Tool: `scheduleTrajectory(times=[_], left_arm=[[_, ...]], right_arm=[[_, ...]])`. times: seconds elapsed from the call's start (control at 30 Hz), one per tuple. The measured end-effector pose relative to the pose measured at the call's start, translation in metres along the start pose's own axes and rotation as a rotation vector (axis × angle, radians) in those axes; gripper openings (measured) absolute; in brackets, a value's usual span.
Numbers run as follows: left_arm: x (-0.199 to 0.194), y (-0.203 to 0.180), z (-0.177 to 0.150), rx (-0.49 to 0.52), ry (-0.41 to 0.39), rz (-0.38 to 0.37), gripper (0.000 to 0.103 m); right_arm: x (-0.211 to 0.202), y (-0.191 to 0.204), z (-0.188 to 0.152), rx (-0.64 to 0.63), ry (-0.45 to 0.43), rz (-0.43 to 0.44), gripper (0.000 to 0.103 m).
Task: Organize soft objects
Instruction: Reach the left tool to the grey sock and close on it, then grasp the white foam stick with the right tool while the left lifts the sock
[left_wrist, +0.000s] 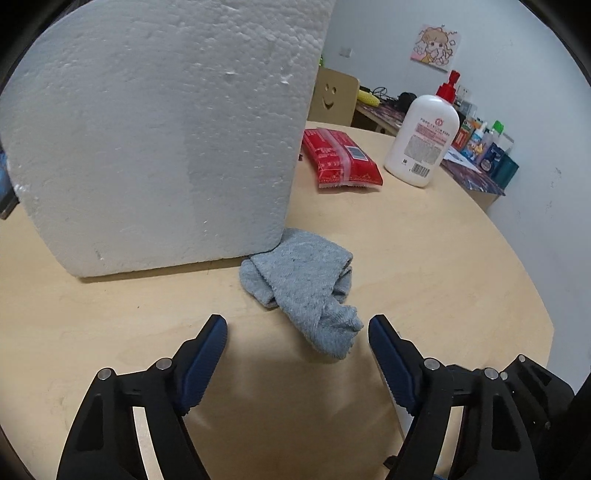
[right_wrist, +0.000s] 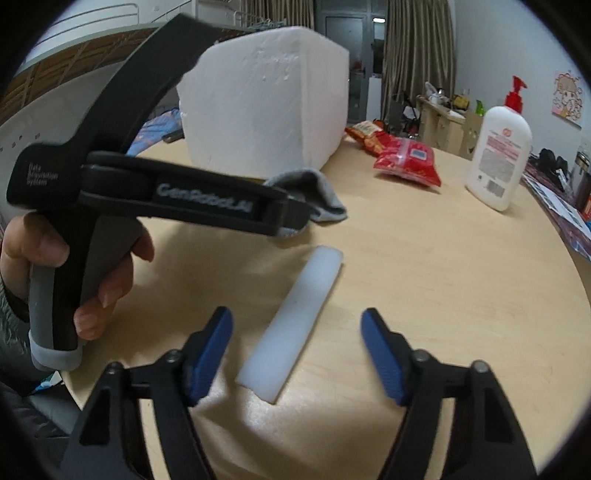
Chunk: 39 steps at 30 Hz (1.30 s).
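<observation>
Round pale wooden table (left_wrist: 424, 258). At far left in the right wrist view, a hand (right_wrist: 74, 273) wraps the grey handle of the left gripper (left_wrist: 297, 328), whose black body reaches across toward the grey cloth. Behind it stands a big white styrofoam block (left_wrist: 159, 140), upright on the tabletop and filling the left of the left wrist view. Grey terry cloth (left_wrist: 306, 284) lies crumpled at the block's lower right corner, its far edge touching the foam, its near end trailing toward the camera. Left gripper jaws stand well apart above the table; the cloth's near end lies between the blue fingers (left_wrist: 207, 354), closer to the right one, pads not pressing on it, so nothing gripped. Right gripper (right_wrist: 297, 325) likewise wide open and holding nothing; a white foam strip (right_wrist: 295, 325) lies flat on the wood between its blue pads (right_wrist: 380, 358), slanting away up and right, clear of both. The strip sits just in front of the cloth and apart from it. Further right, a red plastic packet (left_wrist: 340, 157) lies flat beyond the block, with a second snack bag (right_wrist: 365, 134) behind it in the right wrist view. Right again, a white pump bottle (left_wrist: 424, 136) with a red pump stands upright near the table's far edge. Cluttered side bench (left_wrist: 476, 162) behind that, against the wall.
</observation>
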<state>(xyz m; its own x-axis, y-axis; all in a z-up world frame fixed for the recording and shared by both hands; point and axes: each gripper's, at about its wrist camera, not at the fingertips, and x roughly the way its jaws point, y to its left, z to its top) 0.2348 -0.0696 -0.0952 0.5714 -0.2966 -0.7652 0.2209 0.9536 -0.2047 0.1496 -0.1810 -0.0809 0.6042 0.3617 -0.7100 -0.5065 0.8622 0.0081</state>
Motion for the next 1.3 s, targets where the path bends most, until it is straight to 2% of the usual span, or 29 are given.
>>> scheduleTrajectory(times=[0.17,0.37,0.43,0.6,0.77,1.07,1.3], left_arm=[[0.006,0.001,0.004,-0.009,0.012,-0.002,0.071],[0.01,-0.005,0.005,0.018,0.018,-0.021,0.05],[0.011,-0.006,0.006,0.022,0.019,-0.023,0.035],[0.013,-0.01,0.008,0.038,0.012,-0.032,0.016],[0.008,-0.011,0.01,0.045,-0.024,-0.051,0.012],[-0.023,-0.022,0.012,0.092,-0.131,-0.086,0.011],[-0.038,-0.033,0.006,0.126,-0.147,-0.128,0.012]], right_arm=[[0.005,0.004,0.001,-0.019,0.018,0.015,0.06],[0.005,0.004,0.001,-0.032,0.023,-0.008,0.045],[0.005,0.005,0.001,-0.034,0.023,-0.008,0.035],[0.004,0.011,0.0,-0.055,0.021,-0.02,0.027],[0.002,0.005,-0.001,-0.016,0.008,0.006,0.021],[-0.01,-0.005,-0.002,0.043,-0.022,-0.002,0.021],[-0.02,-0.011,-0.002,0.094,-0.055,-0.024,0.021]])
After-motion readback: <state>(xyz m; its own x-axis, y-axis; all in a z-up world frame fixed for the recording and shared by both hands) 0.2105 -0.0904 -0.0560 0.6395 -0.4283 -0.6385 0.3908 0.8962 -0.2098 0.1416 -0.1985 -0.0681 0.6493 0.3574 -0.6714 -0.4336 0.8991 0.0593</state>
